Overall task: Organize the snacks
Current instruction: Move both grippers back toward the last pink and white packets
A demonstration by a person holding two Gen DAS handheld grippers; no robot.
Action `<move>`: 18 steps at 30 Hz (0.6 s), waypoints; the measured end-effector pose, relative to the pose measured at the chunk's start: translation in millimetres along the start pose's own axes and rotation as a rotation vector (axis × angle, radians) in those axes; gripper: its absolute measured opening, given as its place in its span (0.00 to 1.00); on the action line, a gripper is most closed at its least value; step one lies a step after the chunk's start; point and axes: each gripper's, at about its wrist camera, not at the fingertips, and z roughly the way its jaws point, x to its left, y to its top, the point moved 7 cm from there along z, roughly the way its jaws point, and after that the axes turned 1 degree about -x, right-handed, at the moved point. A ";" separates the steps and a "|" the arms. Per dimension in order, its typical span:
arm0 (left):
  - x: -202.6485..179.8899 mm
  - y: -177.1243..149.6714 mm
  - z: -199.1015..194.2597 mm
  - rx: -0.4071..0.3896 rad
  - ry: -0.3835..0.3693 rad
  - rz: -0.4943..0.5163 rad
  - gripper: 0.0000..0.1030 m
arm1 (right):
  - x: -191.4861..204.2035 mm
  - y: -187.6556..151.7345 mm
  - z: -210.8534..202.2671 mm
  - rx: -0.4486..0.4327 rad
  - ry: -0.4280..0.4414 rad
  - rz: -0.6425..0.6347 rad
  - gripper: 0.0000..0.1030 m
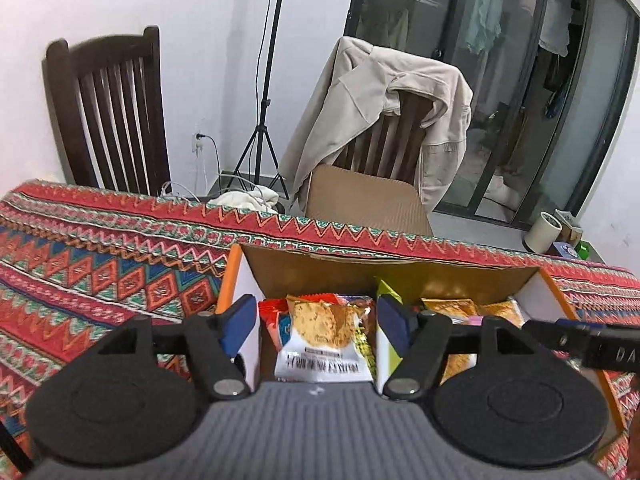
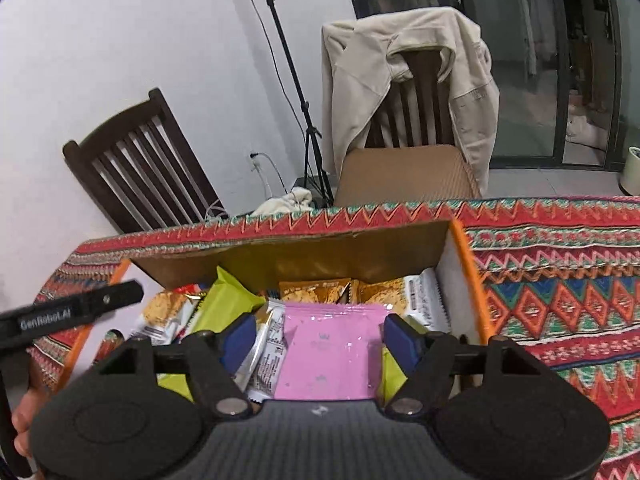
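Observation:
An open cardboard box [image 1: 400, 276] with orange edges stands on the patterned tablecloth and holds several snack packets. My left gripper [image 1: 318, 324] hangs over its left part, open. A white-and-orange cracker packet [image 1: 326, 340] lies between the blue pads without touching them. My right gripper [image 2: 320, 340] is open over the box [image 2: 300, 256], and a pink packet [image 2: 332, 352] rests between its pads on other packets. A green packet [image 2: 228, 300] and golden packets [image 2: 316, 290] lie around it. A black finger [image 1: 560, 332] of the right gripper shows at the left wrist view's right edge.
Beyond the table's far edge stand a dark wooden chair [image 1: 112, 112], a chair draped with a beige jacket [image 1: 384, 112] and a tripod [image 1: 264, 100]. The tablecloth [image 1: 100, 272] stretches left of the box. A white roll [image 1: 544, 232] sits at the far right.

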 end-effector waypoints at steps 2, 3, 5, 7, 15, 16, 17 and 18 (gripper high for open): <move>-7.4 3.0 -24.3 -0.021 -0.004 0.022 0.67 | -1.2 4.2 -16.8 -0.015 0.004 -0.003 0.68; -11.1 3.7 -38.7 -0.033 -0.007 0.034 0.68 | -2.0 5.4 -27.8 -0.027 0.006 -0.007 0.68; -20.0 3.3 -75.5 -0.066 -0.025 0.065 0.75 | -2.1 6.9 -56.0 -0.055 0.011 -0.021 0.71; -29.8 -1.7 -114.1 -0.104 -0.052 0.098 0.83 | -2.4 6.3 -88.4 -0.091 0.021 -0.043 0.75; -69.0 -82.5 -268.2 -0.240 -0.152 0.188 0.97 | -1.8 -54.8 -249.4 -0.250 0.107 -0.163 0.86; -71.8 -95.2 -283.5 -0.253 -0.159 0.189 0.98 | -1.7 -64.3 -264.4 -0.265 0.106 -0.180 0.87; -74.9 -111.2 -299.9 -0.273 -0.168 0.189 1.00 | -1.5 -77.1 -283.2 -0.289 0.104 -0.204 0.90; -78.1 -124.4 -311.3 -0.286 -0.175 0.193 1.00 | -1.7 -88.5 -299.5 -0.312 0.098 -0.220 0.92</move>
